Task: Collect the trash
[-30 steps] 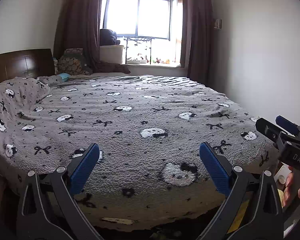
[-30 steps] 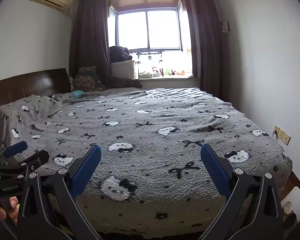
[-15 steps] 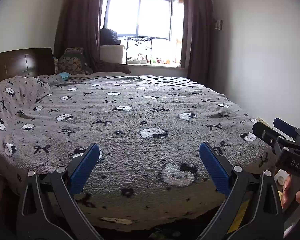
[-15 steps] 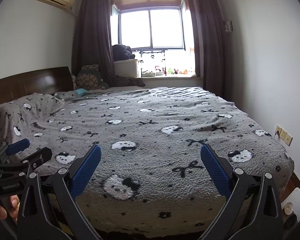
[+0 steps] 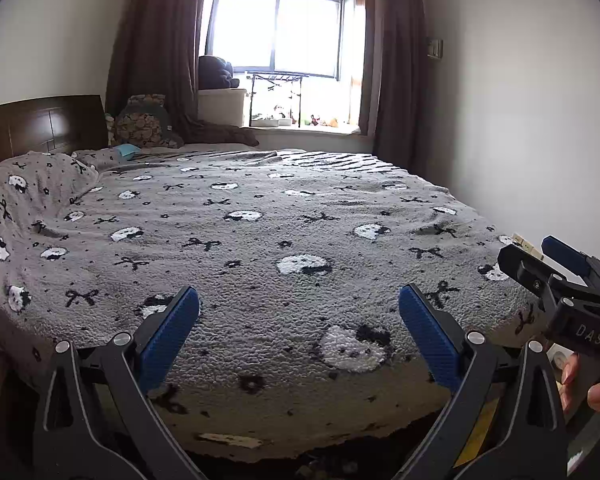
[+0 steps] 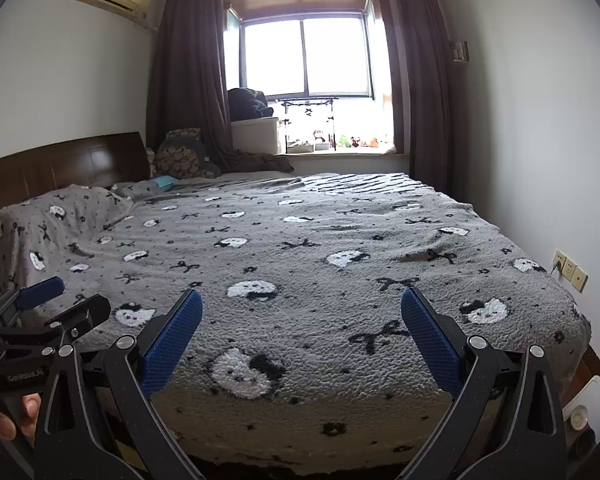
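Grey patterned bed (image 6: pixel 300 264), dark headboard (image 6: pixel 60 164), bright window (image 6: pixel 308 56) between brown curtains (image 6: pixel 188 80).

Both wrist cameras sit low at the foot of the bed (image 5: pixel 284 240), close to its near edge, and look along it toward the window (image 5: pixel 278 36). The left wrist view stands nearer the bed's left side; the right gripper (image 5: pixel 540 260) enters its right margin. The right wrist view sits a little higher and further right of the bed; the left gripper (image 6: pixel 60 300) enters its left margin. Both share the bed, headboard (image 6: pixel 60 164), window and curtains (image 6: pixel 188 80).
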A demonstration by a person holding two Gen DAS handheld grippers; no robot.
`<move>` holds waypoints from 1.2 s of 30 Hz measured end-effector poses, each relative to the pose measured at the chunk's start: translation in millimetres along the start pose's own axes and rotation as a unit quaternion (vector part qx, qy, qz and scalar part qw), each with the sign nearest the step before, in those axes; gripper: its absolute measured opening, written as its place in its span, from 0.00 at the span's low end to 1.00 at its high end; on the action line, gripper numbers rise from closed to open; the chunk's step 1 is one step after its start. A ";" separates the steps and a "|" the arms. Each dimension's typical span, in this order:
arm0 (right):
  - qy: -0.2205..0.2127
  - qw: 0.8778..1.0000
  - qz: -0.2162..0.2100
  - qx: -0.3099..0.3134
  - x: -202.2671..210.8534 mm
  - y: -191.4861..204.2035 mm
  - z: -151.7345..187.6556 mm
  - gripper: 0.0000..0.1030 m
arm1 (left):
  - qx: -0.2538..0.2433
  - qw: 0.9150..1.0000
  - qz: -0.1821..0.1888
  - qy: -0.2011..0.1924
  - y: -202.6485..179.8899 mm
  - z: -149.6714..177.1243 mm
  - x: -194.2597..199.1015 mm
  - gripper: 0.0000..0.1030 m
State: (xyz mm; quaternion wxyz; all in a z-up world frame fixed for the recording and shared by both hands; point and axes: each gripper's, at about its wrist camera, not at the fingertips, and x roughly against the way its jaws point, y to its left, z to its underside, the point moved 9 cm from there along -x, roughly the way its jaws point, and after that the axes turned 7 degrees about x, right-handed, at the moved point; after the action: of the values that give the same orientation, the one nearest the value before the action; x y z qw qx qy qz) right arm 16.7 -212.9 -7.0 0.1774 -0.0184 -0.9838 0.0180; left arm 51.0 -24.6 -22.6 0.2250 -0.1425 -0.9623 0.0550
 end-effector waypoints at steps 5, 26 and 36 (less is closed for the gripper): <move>0.002 1.000 -0.003 -0.001 -1.2 1.9 2.9 0.97 | 0.003 1.000 0.000 0.001 -0.8 0.9 0.6 0.92; 0.009 1.000 -0.004 -0.002 -1.9 7.1 7.9 0.97 | 0.005 1.000 -0.001 0.002 -1.4 2.3 1.5 0.92; 0.008 1.000 -0.003 -0.003 -0.9 7.3 7.0 0.97 | 0.005 1.000 -0.001 0.003 -1.6 3.2 1.5 0.92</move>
State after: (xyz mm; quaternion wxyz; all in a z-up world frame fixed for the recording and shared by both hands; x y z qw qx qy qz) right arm 15.3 -205.9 -14.1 0.1856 -0.0164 -0.9824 0.0139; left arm 47.9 -25.9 -24.6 0.2285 -0.1402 -0.9616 0.0593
